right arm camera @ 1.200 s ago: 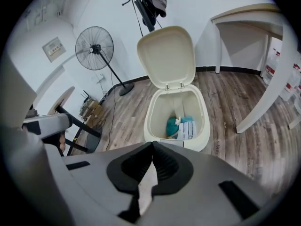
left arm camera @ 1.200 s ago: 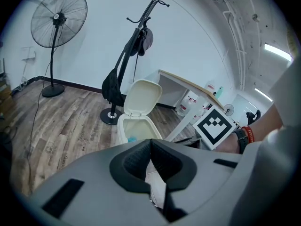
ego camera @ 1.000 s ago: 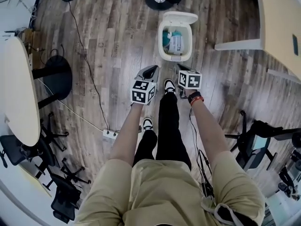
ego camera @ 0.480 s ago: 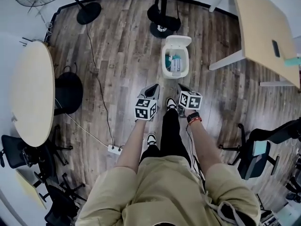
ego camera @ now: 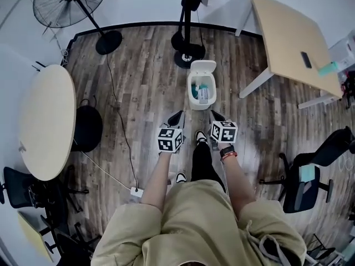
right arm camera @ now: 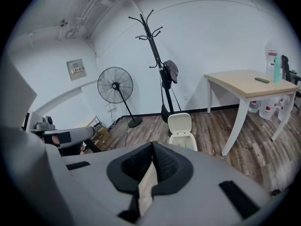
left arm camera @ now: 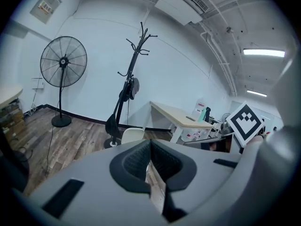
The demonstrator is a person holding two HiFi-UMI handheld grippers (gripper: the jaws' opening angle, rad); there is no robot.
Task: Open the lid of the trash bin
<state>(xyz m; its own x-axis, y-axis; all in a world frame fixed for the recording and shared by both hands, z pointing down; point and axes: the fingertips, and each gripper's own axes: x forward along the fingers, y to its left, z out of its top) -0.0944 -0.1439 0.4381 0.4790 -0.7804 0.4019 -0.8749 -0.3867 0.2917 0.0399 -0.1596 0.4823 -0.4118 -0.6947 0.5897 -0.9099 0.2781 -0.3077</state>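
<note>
The white trash bin (ego camera: 201, 87) stands on the wood floor ahead of my feet, its lid (ego camera: 203, 67) tipped up and back, with rubbish visible inside. My left gripper (ego camera: 176, 118) and right gripper (ego camera: 216, 116) are held side by side at waist height, short of the bin and not touching it. Both are shut with nothing between the jaws. In the right gripper view the bin (right arm camera: 184, 135) shows beyond the right gripper (right arm camera: 153, 145) with its lid raised. In the left gripper view only the lid top (left arm camera: 133, 135) peeks over the left gripper (left arm camera: 150, 142).
A coat stand (ego camera: 188, 49) rises just behind the bin. A pedestal fan (ego camera: 71, 4) stands at the back left, an oval table (ego camera: 47, 121) at the left and a rectangular desk (ego camera: 291, 40) at the right. A power strip (ego camera: 136, 192) and cable lie on the floor; office chairs (ego camera: 310, 176) flank me.
The head view has pulled up and back, so the bin looks smaller and farther. Both grippers stay shut in front of my body. The lid remains up.
</note>
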